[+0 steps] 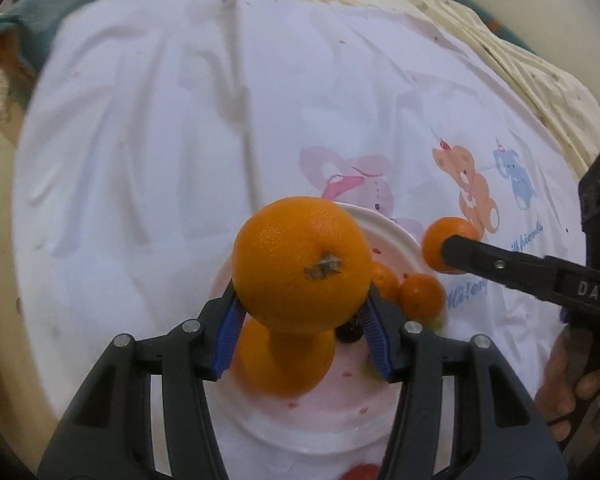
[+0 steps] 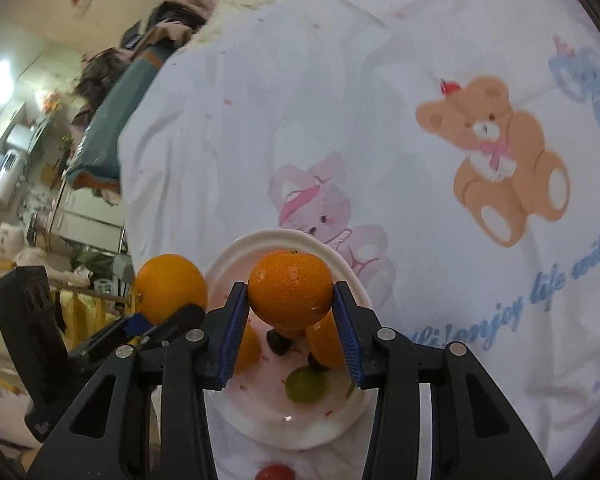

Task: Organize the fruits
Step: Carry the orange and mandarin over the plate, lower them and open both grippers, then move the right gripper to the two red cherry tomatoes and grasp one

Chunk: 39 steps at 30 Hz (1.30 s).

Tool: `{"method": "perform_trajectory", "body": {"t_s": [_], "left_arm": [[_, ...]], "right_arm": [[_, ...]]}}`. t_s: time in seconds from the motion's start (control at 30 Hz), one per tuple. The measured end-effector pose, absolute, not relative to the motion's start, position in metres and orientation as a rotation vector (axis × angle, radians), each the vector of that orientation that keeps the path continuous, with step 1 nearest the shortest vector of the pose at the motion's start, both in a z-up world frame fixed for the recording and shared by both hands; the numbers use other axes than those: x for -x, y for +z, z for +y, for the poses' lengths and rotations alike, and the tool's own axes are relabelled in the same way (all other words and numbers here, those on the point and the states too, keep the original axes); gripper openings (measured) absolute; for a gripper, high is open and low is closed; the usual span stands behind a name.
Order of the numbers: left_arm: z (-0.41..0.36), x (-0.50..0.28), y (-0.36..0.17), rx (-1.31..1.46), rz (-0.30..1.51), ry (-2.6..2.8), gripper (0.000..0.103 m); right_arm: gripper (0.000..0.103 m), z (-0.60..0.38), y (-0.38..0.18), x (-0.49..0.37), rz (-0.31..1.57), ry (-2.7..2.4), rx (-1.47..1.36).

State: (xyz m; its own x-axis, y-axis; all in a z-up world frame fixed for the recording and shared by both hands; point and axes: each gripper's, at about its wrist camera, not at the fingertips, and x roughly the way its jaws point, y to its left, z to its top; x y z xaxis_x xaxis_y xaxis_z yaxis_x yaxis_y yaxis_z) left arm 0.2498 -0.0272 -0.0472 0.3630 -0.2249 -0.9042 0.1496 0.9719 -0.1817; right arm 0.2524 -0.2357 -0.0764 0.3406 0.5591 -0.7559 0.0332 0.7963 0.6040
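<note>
My left gripper (image 1: pixel 300 304) is shut on a large orange (image 1: pixel 302 262) and holds it above a white plate (image 1: pixel 396 232). More oranges (image 1: pixel 284 364) and a small one (image 1: pixel 420 294) lie on the plate. My right gripper (image 2: pixel 290 312) is shut on a smaller orange (image 2: pixel 290 288) above the same plate (image 2: pixel 260 420), which also holds a green grape (image 2: pixel 306 384) and dark grapes (image 2: pixel 278 340). In the left wrist view the right gripper (image 1: pixel 452 256) shows at the right with its orange (image 1: pixel 440 236). In the right wrist view the left gripper (image 2: pixel 160 328) holds its orange (image 2: pixel 170 286) at the left.
The plate sits on a white sheet with cartoon bears (image 2: pixel 496 152) over a bed. A red fruit (image 2: pixel 276 472) lies at the plate's near edge. A teal cushion (image 2: pixel 112 120) and room clutter lie beyond the bed's left edge.
</note>
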Motion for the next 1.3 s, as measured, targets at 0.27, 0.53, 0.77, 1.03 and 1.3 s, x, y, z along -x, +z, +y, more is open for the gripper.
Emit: {"method": "perform_trajectory", "body": {"t_s": [0.27, 0.53, 0.77, 1.03, 1.3], "left_arm": [[-0.04, -0.266, -0.071, 0.07, 1.237, -0.273, 0.051], [-0.043, -0.267, -0.083, 0.05, 1.276, -0.268, 0.052], [-0.051, -0.263, -0.079, -0.023, 1.253, -0.264, 0.059], [-0.052, -0.257, -0.071, -0.067, 1.221, -0.248, 0.081], [-0.051, -0.248, -0.055, -0.068, 1.179, -0.231, 0.081]], "right_arm": [[0.047, -0.233, -0.095, -0.261, 1.223, 0.355, -0.594], [0.047, -0.233, -0.098, -0.263, 1.231, 0.348, -0.56], [0.053, -0.231, -0.095, -0.263, 1.233, 0.353, -0.546], [0.072, -0.239, -0.082, -0.262, 1.166, 0.345, -0.582], [0.083, -0.243, -0.071, -0.259, 1.145, 0.337, -0.588]]}}
